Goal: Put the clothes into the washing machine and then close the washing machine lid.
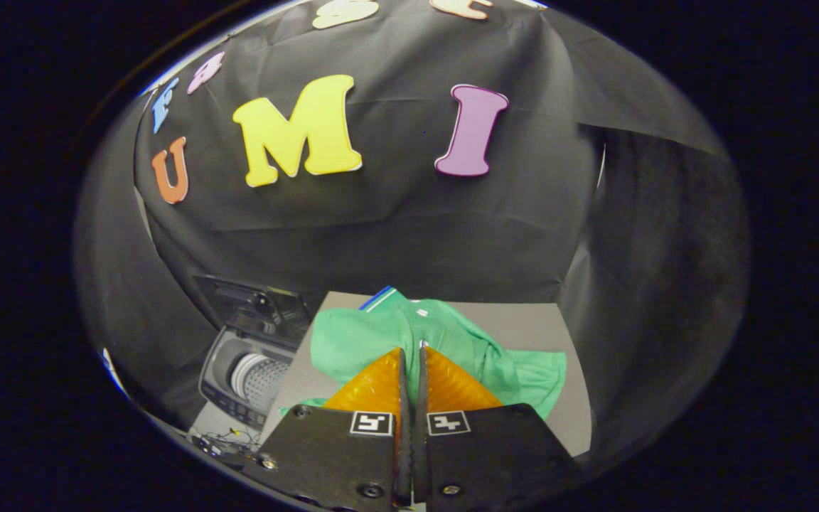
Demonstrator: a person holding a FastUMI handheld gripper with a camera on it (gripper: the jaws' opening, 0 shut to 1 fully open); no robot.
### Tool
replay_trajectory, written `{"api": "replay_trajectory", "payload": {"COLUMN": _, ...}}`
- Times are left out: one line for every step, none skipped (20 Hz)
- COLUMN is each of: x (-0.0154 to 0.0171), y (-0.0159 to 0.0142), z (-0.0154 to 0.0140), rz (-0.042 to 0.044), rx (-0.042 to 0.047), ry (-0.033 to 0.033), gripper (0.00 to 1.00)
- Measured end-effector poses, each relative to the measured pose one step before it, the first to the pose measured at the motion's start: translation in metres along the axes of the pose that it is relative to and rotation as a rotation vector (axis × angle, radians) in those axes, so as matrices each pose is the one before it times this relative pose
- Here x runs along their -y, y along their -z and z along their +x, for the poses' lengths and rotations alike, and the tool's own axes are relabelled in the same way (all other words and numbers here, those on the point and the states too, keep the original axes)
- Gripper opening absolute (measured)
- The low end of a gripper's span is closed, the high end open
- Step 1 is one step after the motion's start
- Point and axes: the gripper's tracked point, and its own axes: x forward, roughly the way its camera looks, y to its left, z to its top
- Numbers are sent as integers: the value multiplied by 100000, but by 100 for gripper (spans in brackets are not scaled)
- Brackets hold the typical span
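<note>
1. Grey table (523, 320): flat top carrying the laundry, set against the booth's black cloth wall. It stands just beside the washer and higher than it, so a garment lifted off it need only travel sideways and down into the drum.
2. Washing machine (249, 380): top-loader standing low beside the table, on the left of the tool. Its lid (253, 306) is raised and leaning back toward the wall, leaving the perforated drum open to receive clothes. Lid closing is not yet done.
3. Green garment (381, 338): crumpled heap on the table, just ahead of and around the fingertips, with a blue-edged tag or trim at its far side. It lies bunched, which offers raised folds to pinch.
4. Tool (411, 350): fingers drawn nearly together, only a slim gap between them, tips at a ridge of green cloth. Whether both fingers press on the fabric cannot be told; the narrow setting suits gripping a thin fold.
</note>
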Motion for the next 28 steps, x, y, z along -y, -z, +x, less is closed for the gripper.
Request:
{"api": "replay_trajectory", "payload": {"x": -500, "y": -333, "z": -349, "rz": 905, "rx": 98, "ry": -1286, "gripper": 5}}
{"api": "replay_trajectory", "payload": {"x": -427, "y": -285, "z": -209, "rz": 554, "rx": 336, "ry": -909, "gripper": 5}}
{"api": "replay_trajectory", "payload": {"x": -448, "y": -354, "z": -251, "rz": 165, "rx": 367, "ry": -556, "gripper": 5}}
{"api": "replay_trajectory", "payload": {"x": -562, "y": -280, "z": -222, "rz": -7, "rx": 713, "ry": -925, "gripper": 5}}
{"api": "replay_trajectory", "payload": {"x": -709, "y": -519, "z": -262, "rz": -61, "rx": 887, "ry": -1068, "gripper": 5}}
{"api": "replay_trajectory", "payload": {"x": -657, "y": -398, "z": -194, "rz": -109, "rx": 837, "ry": -1104, "gripper": 5}}
{"api": "replay_trajectory", "payload": {"x": -848, "y": -614, "z": -171, "rz": 43, "rx": 1087, "ry": -1427, "gripper": 5}}
{"api": "replay_trajectory", "payload": {"x": -919, "y": -471, "z": -169, "rz": 141, "rx": 859, "ry": -1625, "gripper": 5}}
{"api": "replay_trajectory", "payload": {"x": -999, "y": -504, "z": -55, "rz": 131, "rx": 632, "ry": -1782, "gripper": 5}}
{"api": "replay_trajectory", "payload": {"x": -1058, "y": -461, "z": 150, "rz": 37, "rx": 718, "ry": -1810, "gripper": 5}}
{"api": "replay_trajectory", "payload": {"x": -1029, "y": -509, "z": 82, "rz": -223, "rx": 350, "ry": -1841, "gripper": 5}}
{"api": "replay_trajectory", "payload": {"x": -1096, "y": -325, "z": 101, "rz": -314, "rx": 538, "ry": -1940, "gripper": 5}}
{"api": "replay_trajectory", "payload": {"x": -1192, "y": -405, "z": 281, "rz": -361, "rx": 91, "ry": -1767, "gripper": 4}}
{"api": "replay_trajectory", "payload": {"x": -1234, "y": -187, "z": 320, "rz": -446, "rx": 190, "ry": -1998, "gripper": 5}}
{"api": "replay_trajectory", "payload": {"x": -1278, "y": -291, "z": 416, "rz": -125, "rx": -94, "ry": -1480, "gripper": 4}}
{"api": "replay_trajectory", "payload": {"x": -1299, "y": -300, "z": 358, "rz": -326, "rx": 125, "ry": -1958, "gripper": 5}}
{"api": "replay_trajectory", "payload": {"x": -1492, "y": -255, "z": 592, "rz": -29, "rx": 149, "ry": -2216, "gripper": 4}}
{"api": "replay_trajectory", "payload": {"x": -1415, "y": -142, "z": 444, "rz": -128, "rx": -45, "ry": -2326, "gripper": 5}}
{"api": "replay_trajectory", "payload": {"x": -1300, "y": -224, "z": 632, "rz": -453, "rx": -168, "ry": -2113, "gripper": 5}}
{"api": "replay_trajectory", "payload": {"x": -1276, "y": -206, "z": 562, "rz": -531, "rx": -94, "ry": -1898, "gripper": 5}}
{"api": "replay_trajectory", "payload": {"x": -1339, "y": -229, "z": 487, "rz": -572, "rx": -159, "ry": -2042, "gripper": 4}}
{"api": "replay_trajectory", "payload": {"x": -1163, "y": -178, "z": 345, "rz": -256, "rx": -48, "ry": -1883, "gripper": 4}}
{"api": "replay_trajectory", "payload": {"x": -1157, "y": -154, "z": 372, "rz": -89, "rx": -285, "ry": -2011, "gripper": 4}}
{"api": "replay_trajectory", "payload": {"x": -1152, "y": -8, "z": 573, "rz": -172, "rx": -259, "ry": -1703, "gripper": 4}}
{"api": "replay_trajectory", "payload": {"x": -1083, "y": -140, "z": 707, "rz": -449, "rx": -252, "ry": -1316, "gripper": 4}}
{"api": "replay_trajectory", "payload": {"x": -959, "y": 26, "z": 805, "rz": -533, "rx": -230, "ry": -1262, "gripper": 4}}
{"api": "replay_trajectory", "payload": {"x": -984, "y": 15, "z": 765, "rz": -510, "rx": -383, "ry": -1428, "gripper": 4}}
{"api": "replay_trajectory", "payload": {"x": -1112, "y": 221, "z": 628, "rz": -582, "rx": -506, "ry": -1458, "gripper": 5}}
